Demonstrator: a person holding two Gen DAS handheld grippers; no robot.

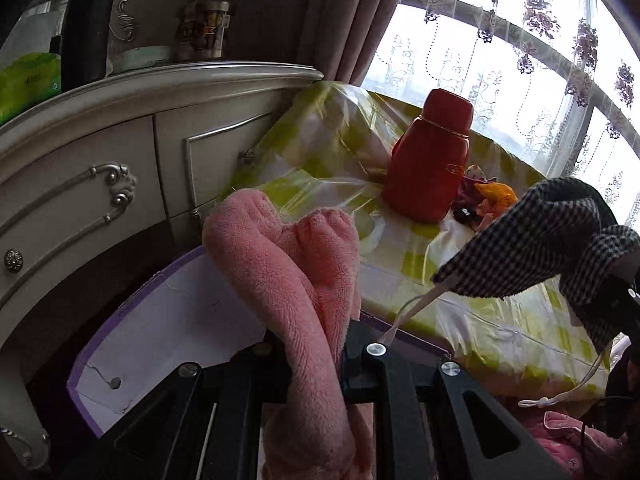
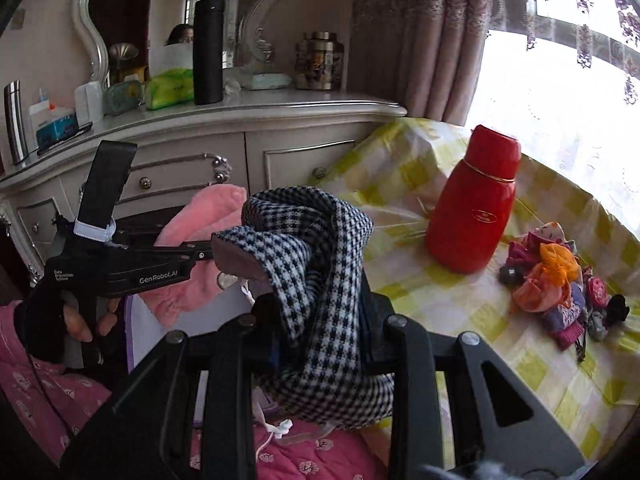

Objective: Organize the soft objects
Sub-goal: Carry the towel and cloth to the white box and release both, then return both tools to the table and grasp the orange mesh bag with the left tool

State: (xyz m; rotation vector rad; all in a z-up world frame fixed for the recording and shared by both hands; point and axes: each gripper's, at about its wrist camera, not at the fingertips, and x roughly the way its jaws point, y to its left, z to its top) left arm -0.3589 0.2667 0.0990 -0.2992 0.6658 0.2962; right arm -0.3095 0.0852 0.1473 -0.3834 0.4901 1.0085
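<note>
**Two soft items held over the near edge of the counter**

Left gripper (image 1: 316, 354) — jaws nearly closed on a pink fleece cloth (image 1: 288, 276), which stands up in folds above a white box with purple edges (image 1: 168, 320).

Right gripper (image 2: 316, 332) — jaws closed partway on a black-and-white houndstooth cloth (image 2: 320, 264), bunched and draped over them, a white cord (image 2: 276, 432) trailing below.

Counter (image 2: 460, 300) — yellow-checked cover under clear plastic. Red flask (image 2: 472, 208) upright near its middle. Heap of small coloured fabric pieces (image 2: 556, 284) just right of the flask.

Far left — pale dresser (image 2: 256, 152) with a mirror (image 2: 120, 20).
</note>
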